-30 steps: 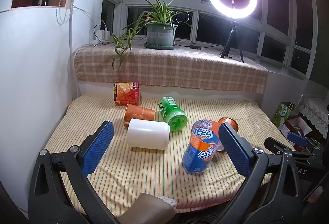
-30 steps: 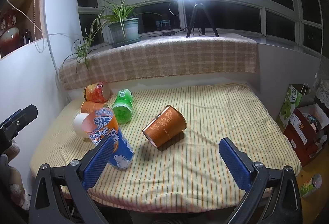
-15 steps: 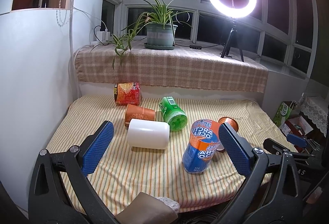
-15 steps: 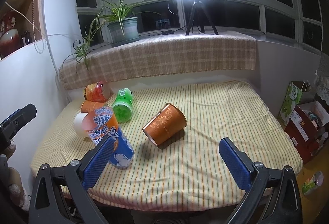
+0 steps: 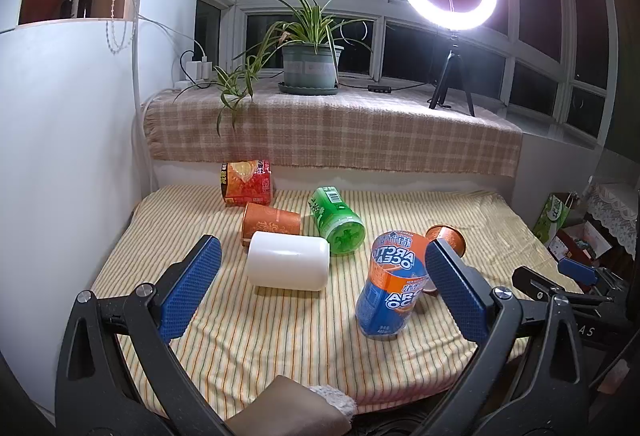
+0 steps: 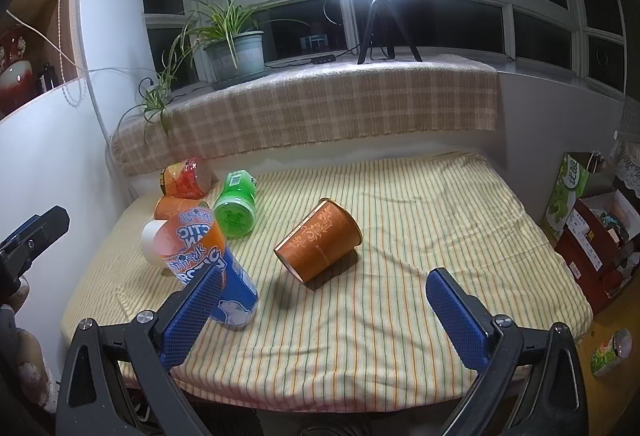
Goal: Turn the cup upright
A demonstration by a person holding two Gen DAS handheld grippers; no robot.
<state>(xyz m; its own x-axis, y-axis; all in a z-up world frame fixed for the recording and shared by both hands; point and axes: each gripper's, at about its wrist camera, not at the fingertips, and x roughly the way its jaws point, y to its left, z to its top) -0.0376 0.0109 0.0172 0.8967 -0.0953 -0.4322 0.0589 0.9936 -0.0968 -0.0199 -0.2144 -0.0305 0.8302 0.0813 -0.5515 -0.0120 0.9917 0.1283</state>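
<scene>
A: Right claw (image 6: 320, 310) is spread wide and holds nothing, hanging back at the near edge of the table (image 6: 400, 336). Left claw (image 5: 320, 288) is just as wide and just as empty.

B: And the cup?

A: The orange cup (image 6: 318, 246) lies on its side mid-table, well ahead of the right claw and between its pads, mouth tipped toward the window. In the left view only a bit of it shows (image 5: 448, 238) behind the blue can (image 5: 394, 284).

B: What worries you?

A: Rolling, I'd judge. It's tapered and sits on soft cloth, so a pad that nudges one wall first could swing it away in an arc. Thin paper walls may also crumple if squeezed hard.

B: The neighbours?

A: The blue can, upside down and leaning by its print, sits just beside the right claw's left pad. A careless sweep could topple it toward the white cup (image 5: 288, 266) and green bottle (image 5: 338, 226) behind.
</scene>
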